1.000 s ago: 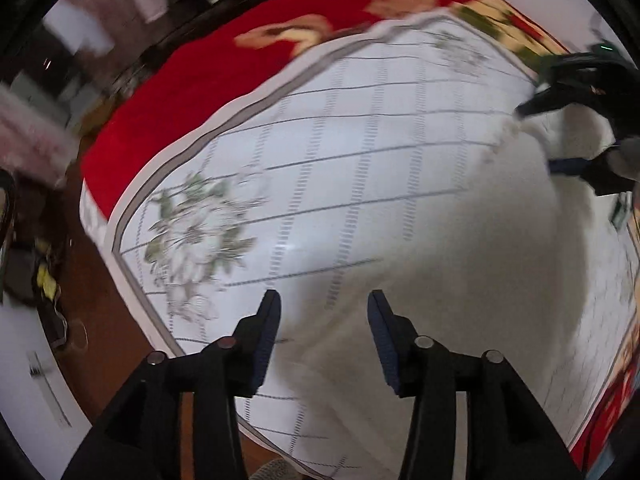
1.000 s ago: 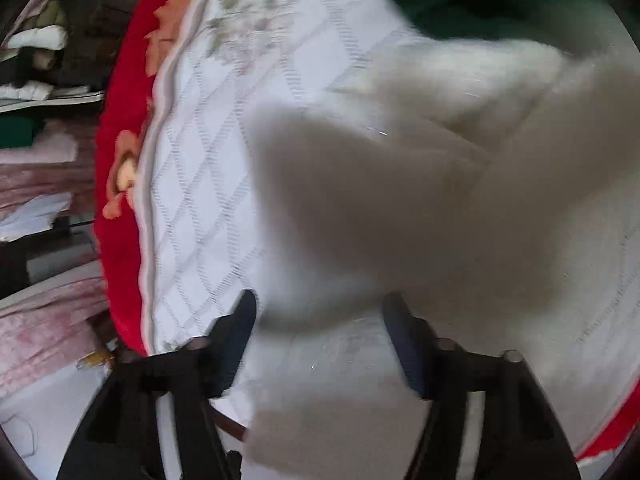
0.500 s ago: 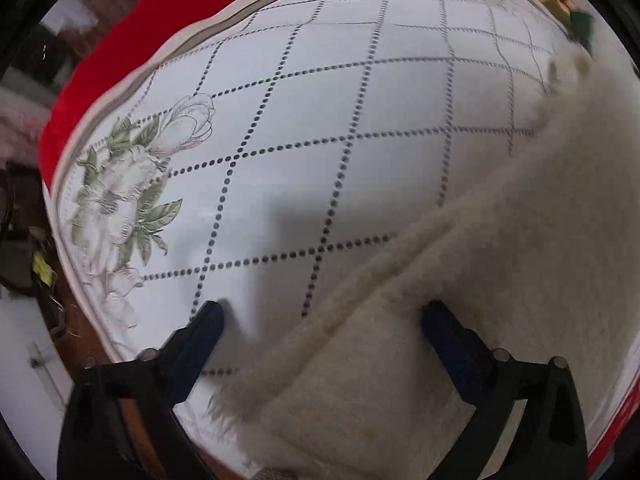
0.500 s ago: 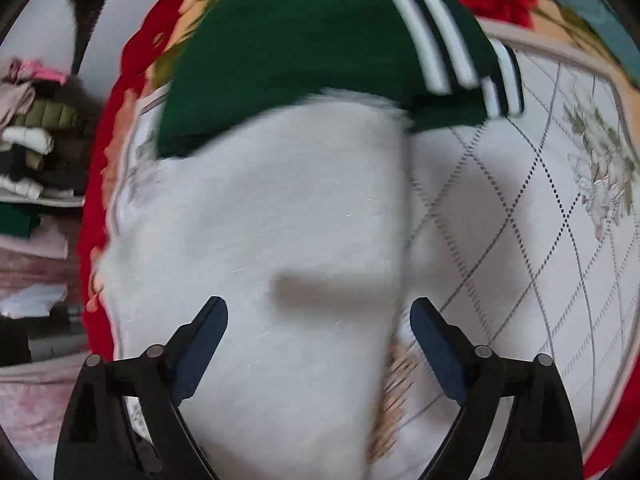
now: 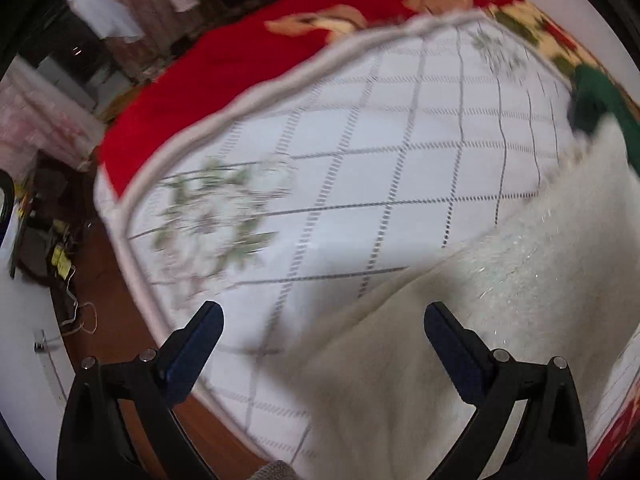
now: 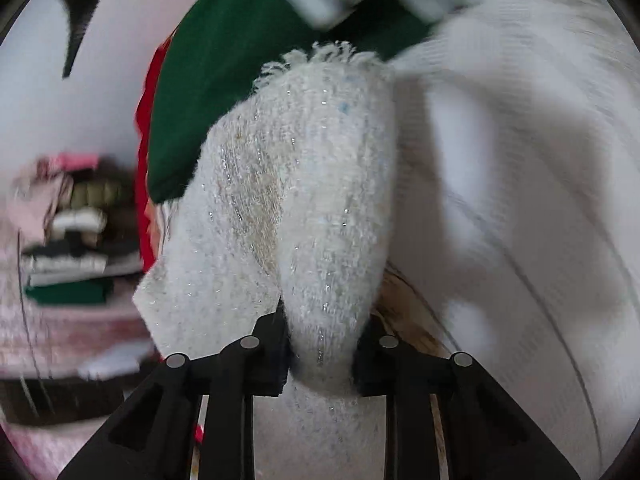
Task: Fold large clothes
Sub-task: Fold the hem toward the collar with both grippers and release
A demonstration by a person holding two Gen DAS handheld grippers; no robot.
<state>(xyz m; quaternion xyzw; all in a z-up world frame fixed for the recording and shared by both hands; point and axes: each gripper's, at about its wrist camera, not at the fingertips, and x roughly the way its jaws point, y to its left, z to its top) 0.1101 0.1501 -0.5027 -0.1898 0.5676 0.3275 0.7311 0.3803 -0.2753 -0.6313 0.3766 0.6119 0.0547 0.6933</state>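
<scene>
A fluffy white sparkly garment lies on the white diamond-patterned cloth at the right of the left wrist view. My left gripper is open above the cloth, with the garment's near edge between its fingers, not clamped. In the right wrist view my right gripper is shut on a bunched fold of the same white garment, which rises from the jaws to a fringed end.
A green garment with white stripes lies behind the white one; it also shows in the left wrist view. A red flowered blanket edges the cloth. Stacked folded clothes sit at left. Brown floor lies below the edge.
My right gripper has closed on the white garment and bunched it up. My left gripper has pulled back and higher from the garment, staying open.
</scene>
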